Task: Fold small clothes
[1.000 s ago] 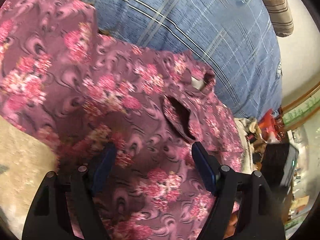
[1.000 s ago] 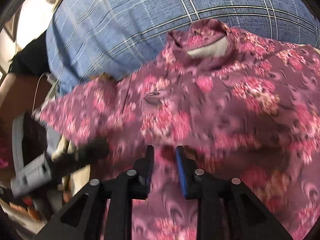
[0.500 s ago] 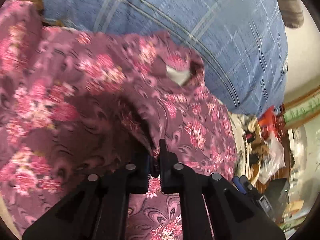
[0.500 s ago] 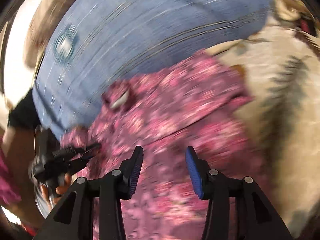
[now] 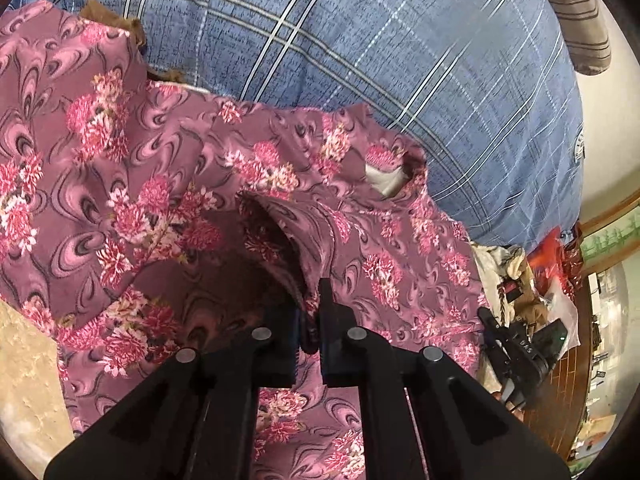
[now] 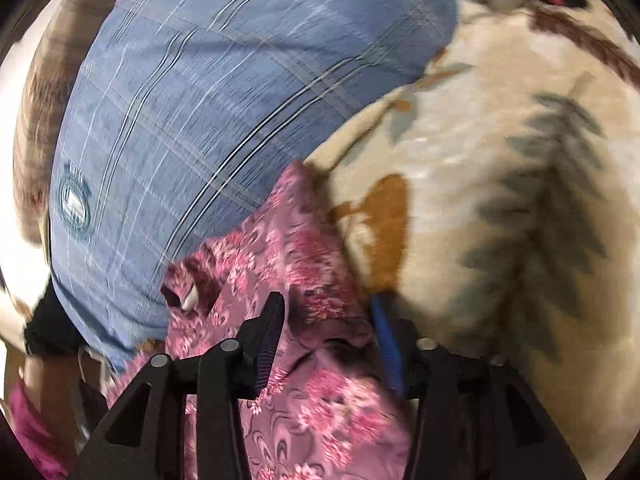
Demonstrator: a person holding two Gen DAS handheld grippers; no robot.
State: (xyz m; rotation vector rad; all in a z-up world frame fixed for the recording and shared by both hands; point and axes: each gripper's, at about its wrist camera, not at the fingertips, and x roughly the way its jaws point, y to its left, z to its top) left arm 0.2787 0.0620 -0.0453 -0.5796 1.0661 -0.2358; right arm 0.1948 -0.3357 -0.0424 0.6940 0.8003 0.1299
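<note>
Left gripper (image 5: 308, 320) is pinching shirt (image 5: 168, 184) fold; right gripper (image 6: 328, 340) fingers are closing around the shirt's far edge, neck lying between hands.

Mauve pink-flowered garment (image 5: 168, 184) lies rumpled, neckline apparently against the blue plaid pillow

Left gripper (image 5: 308, 320) clamped — right gripper (image 6: 328, 336) jaws closing.
</note>
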